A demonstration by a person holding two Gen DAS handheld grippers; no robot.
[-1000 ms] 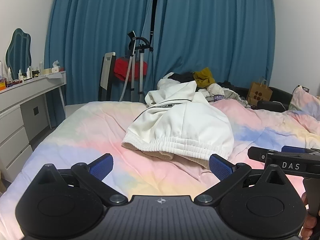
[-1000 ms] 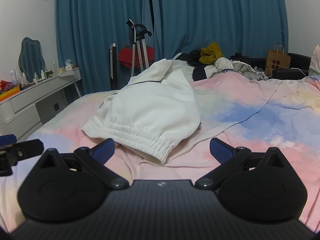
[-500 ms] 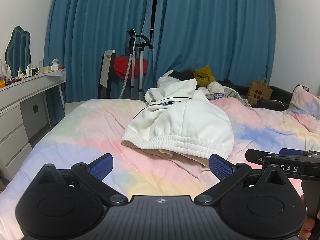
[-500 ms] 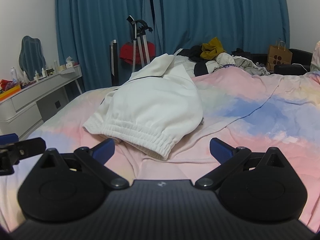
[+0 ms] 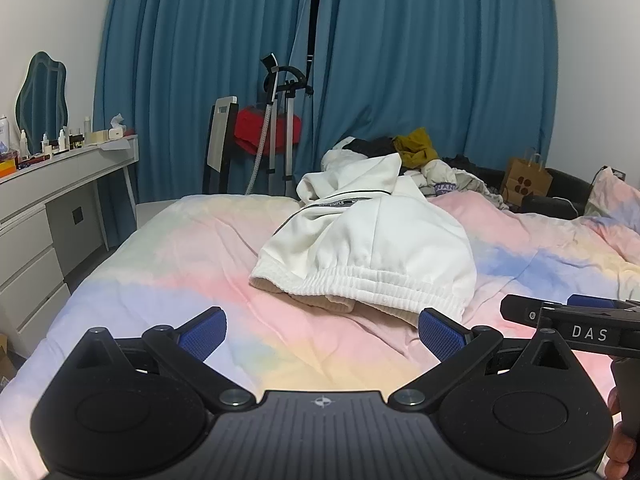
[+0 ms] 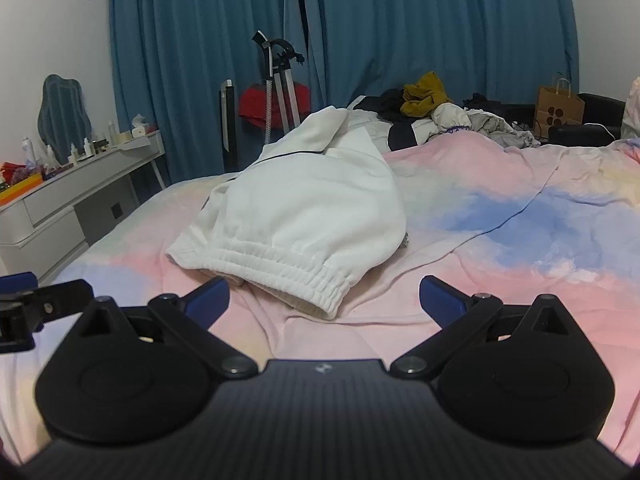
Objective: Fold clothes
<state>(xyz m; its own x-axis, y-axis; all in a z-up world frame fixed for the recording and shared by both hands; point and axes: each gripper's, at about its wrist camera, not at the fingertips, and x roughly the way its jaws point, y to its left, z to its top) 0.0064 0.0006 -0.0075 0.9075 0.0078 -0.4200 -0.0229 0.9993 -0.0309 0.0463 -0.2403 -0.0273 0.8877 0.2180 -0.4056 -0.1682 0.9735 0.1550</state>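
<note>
A white garment (image 5: 372, 240) with an elastic ribbed hem lies crumpled in the middle of the pastel bed cover (image 5: 168, 280); the right wrist view shows the white garment (image 6: 304, 216) too. My left gripper (image 5: 322, 330) hovers open just short of the hem, nothing between its blue pads. My right gripper (image 6: 324, 300) is open as well, its left pad close to the hem's near corner. In the left wrist view the right gripper's body (image 5: 576, 320) shows at the right edge, with part of a hand under it. The left gripper's body (image 6: 24, 304) shows at the right wrist view's left edge.
A heap of unfolded clothes (image 5: 416, 152) lies at the far end of the bed cover (image 6: 520, 240). A white dresser (image 5: 48, 200) with bottles stands to the left. A garment steamer (image 5: 280, 120), a brown paper bag (image 5: 526, 178) and blue curtains are behind.
Both grippers have risen slightly and edged toward the white garment; the hem now sits closer to the pads. Both stayed open.
</note>
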